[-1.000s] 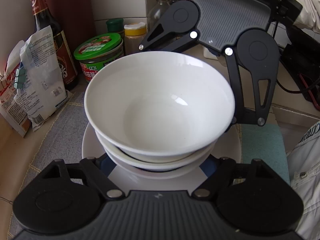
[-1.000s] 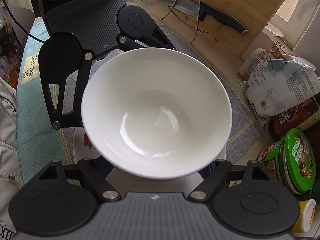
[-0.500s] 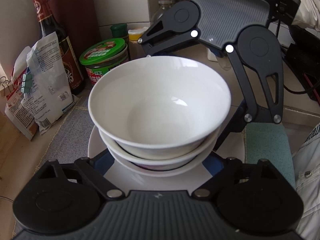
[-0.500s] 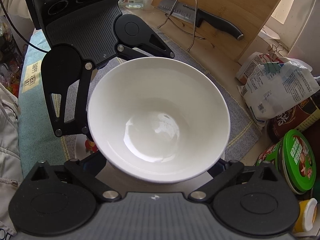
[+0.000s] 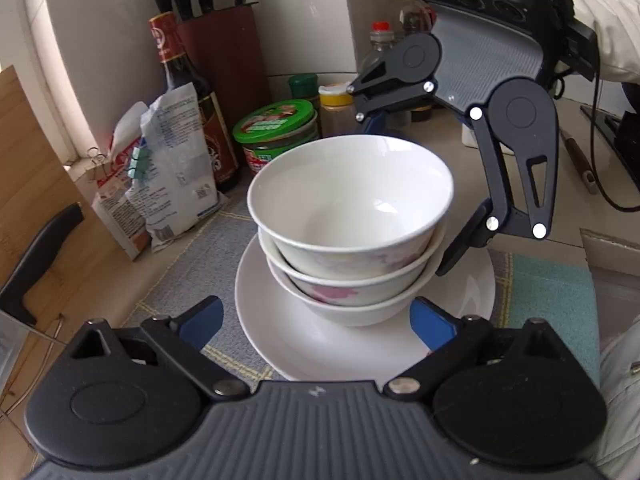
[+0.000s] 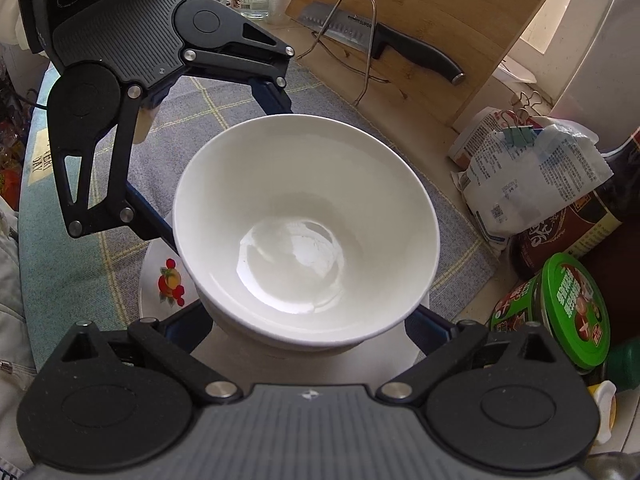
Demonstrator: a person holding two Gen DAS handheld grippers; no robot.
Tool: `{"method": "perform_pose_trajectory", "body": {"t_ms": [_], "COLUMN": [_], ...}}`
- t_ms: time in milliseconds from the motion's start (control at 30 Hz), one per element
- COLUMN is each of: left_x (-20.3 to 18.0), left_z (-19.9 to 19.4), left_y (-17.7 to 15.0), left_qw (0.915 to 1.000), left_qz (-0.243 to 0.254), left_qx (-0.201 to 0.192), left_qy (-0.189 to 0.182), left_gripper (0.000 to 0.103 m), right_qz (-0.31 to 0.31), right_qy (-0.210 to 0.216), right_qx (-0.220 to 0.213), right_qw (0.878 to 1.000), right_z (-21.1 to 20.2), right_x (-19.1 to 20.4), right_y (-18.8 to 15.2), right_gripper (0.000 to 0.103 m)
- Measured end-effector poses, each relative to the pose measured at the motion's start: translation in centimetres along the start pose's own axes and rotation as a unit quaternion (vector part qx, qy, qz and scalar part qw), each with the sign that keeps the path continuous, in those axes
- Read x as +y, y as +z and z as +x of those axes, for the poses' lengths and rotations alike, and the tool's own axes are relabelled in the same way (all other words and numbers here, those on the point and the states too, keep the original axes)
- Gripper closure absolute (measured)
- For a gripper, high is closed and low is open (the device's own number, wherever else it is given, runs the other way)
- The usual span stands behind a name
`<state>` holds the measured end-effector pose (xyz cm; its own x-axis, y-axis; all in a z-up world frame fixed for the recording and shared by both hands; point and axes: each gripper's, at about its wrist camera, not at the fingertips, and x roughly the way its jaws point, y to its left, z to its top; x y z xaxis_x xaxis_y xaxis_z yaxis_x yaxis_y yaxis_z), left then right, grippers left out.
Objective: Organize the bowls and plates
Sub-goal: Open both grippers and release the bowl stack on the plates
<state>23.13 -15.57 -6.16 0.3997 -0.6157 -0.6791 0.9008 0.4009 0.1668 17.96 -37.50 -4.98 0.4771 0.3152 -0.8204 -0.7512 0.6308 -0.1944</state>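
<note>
Three nested bowls (image 5: 352, 216) sit stacked on the white plate (image 5: 320, 340) on the table's grey mat (image 5: 200, 256), with the left tongs (image 5: 316, 322) and right tongs (image 6: 308, 330) spread wide on opposite sides of the stack, apparently gripping nothing.

Soft daylight (window-side glare), fisheye-warped edges.
</note>
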Motion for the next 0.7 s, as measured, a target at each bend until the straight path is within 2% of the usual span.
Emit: {"method": "perform_pose_trajectory", "body": {"t_ms": [67, 233, 300, 433, 500, 567, 700], "left_x": [0.0, 0.1, -0.1, -0.9, -1.2, -1.3, -1.6], "left_z": [-1.1, -3.8, -5.2, -7.5, -8.5, -9.5, -11.4], "left_y": [-0.4, -1.2, -1.7, -2.6, -2.8, -3.0, -3.4], "left_qw": [0.9996, 0.996, 0.9941, 0.9892, 0.9844, 0.9795, 0.97], "left_qz": [-0.012, -0.055, -0.065, -0.091, -0.121, -0.154, -0.204], "left_qx": [-0.015, -0.051, -0.069, -0.079, -0.069, -0.042, -0.022], "left_qy": [0.022, 0.048, 0.054, 0.084, 0.108, 0.124, 0.13], "left_gripper": [0.003, 0.003, 0.003, 0.003, 0.003, 0.001, 0.001], "right_qz": [0.014, 0.058, 0.087, 0.168, 0.224, 0.284, 0.404], "right_qy": [-0.022, -0.083, -0.112, -0.152, -0.173, -0.205, -0.261], "right_qx": [0.001, 0.02, 0.028, 0.037, 0.042, 0.048, 0.027], "right_qw": [1.0, 0.995, 0.99, 0.973, 0.958, 0.935, 0.876], "right_z": [-0.5, -1.9, -2.3, -3.1, -3.5, -4.0, -5.5], "right_x": [0.3, 2.4, 3.4, 5.5, 6.6, 7.7, 10.4], "right_y": [-0.1, -0.6, -0.5, -0.1, 0.2, 0.7, 1.1], "right_gripper": [0.0, 0.0, 0.0, 0.0, 0.0, 0.0, 0.0]}}
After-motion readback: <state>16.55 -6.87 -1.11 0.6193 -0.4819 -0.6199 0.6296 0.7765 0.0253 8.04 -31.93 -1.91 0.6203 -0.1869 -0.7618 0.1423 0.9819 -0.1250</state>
